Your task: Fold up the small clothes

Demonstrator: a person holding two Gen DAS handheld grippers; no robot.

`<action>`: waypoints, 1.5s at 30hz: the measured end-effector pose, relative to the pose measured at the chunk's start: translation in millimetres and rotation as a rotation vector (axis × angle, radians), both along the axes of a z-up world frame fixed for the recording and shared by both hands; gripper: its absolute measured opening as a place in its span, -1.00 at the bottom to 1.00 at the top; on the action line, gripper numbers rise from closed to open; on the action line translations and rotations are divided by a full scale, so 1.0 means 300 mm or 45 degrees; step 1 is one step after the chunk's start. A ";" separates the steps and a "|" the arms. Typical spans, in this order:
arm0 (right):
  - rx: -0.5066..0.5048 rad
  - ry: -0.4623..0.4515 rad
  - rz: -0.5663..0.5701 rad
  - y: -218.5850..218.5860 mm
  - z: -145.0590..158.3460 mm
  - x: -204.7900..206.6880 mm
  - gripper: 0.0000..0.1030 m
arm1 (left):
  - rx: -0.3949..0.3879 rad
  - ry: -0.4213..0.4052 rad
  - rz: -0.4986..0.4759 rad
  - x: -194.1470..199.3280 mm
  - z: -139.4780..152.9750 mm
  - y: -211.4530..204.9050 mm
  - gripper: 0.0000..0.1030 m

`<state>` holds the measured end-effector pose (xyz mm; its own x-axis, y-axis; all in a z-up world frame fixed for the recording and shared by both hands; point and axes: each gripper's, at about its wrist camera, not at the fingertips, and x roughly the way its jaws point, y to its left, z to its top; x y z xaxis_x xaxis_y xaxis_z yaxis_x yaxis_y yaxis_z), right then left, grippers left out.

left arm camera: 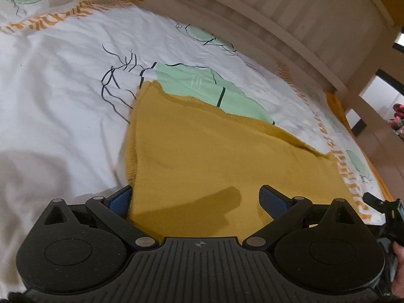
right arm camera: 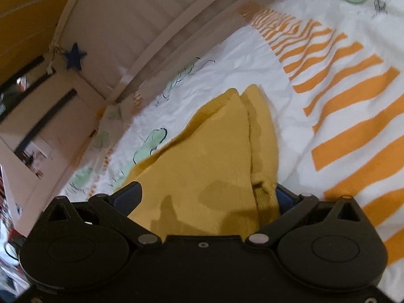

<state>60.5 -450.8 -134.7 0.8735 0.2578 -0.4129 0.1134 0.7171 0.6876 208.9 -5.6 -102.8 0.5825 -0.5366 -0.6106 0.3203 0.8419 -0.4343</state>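
From the left wrist camera, the left tongs (left arm camera: 195, 202) are low over a bed. Their two blue fingers (left arm camera: 274, 202) are wide apart. A yellow knitted cloth (left arm camera: 202, 151) lies flat on the bed cover (left arm camera: 63, 88) and runs right in between the fingers. The left finger sits at the cloth's left edge, partly tucked behind it. The right finger rests over the cloth. The fingers do not pinch the cloth. The far end of the cloth comes to a corner near a green patch (left arm camera: 202, 85) printed on the cover. The cover is white with thin black lines, green shapes and orange stripes. A pale wooden bed rail (left arm camera: 303, 25) curves along the far side. At the right edge, a bit of the other black tool (left arm camera: 386, 212) shows, with part of a hand (left arm camera: 399, 260) below it.

From the right wrist camera, the right tongs (right arm camera: 205, 197) are also low over the bed, and their fingers (right arm camera: 128, 197) are wide apart too. The same yellow cloth (right arm camera: 202, 164) lies between them. Here it looks folded, with one layer on top of another and a seam line running down its right side. The right finger is mostly hidden behind a bunched bit of the cloth. Big orange stripes (right arm camera: 353, 139) on the cover lie to the right of the cloth. A dark blue star (right arm camera: 75, 56) hangs on the pale bed rail (right arm camera: 151, 25) at the upper left.
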 end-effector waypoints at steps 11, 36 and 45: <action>-0.127 0.030 0.188 0.061 0.017 -0.036 0.63 | -0.154 0.163 0.108 -0.012 -0.012 0.096 -0.65; 0.026 0.258 0.054 0.098 0.137 -0.345 -0.69 | -0.150 0.240 -0.055 -0.127 0.122 0.267 -0.93; 0.021 0.185 -0.152 0.013 0.132 -0.351 0.70 | -0.243 0.289 0.011 -0.160 0.081 0.275 0.08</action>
<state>-44.9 -446.8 -95.1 0.8297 0.1639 -0.5336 0.2960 0.6814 0.6694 161.0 76.8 -78.6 0.4476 -0.6499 -0.6143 0.1901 0.7404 -0.6447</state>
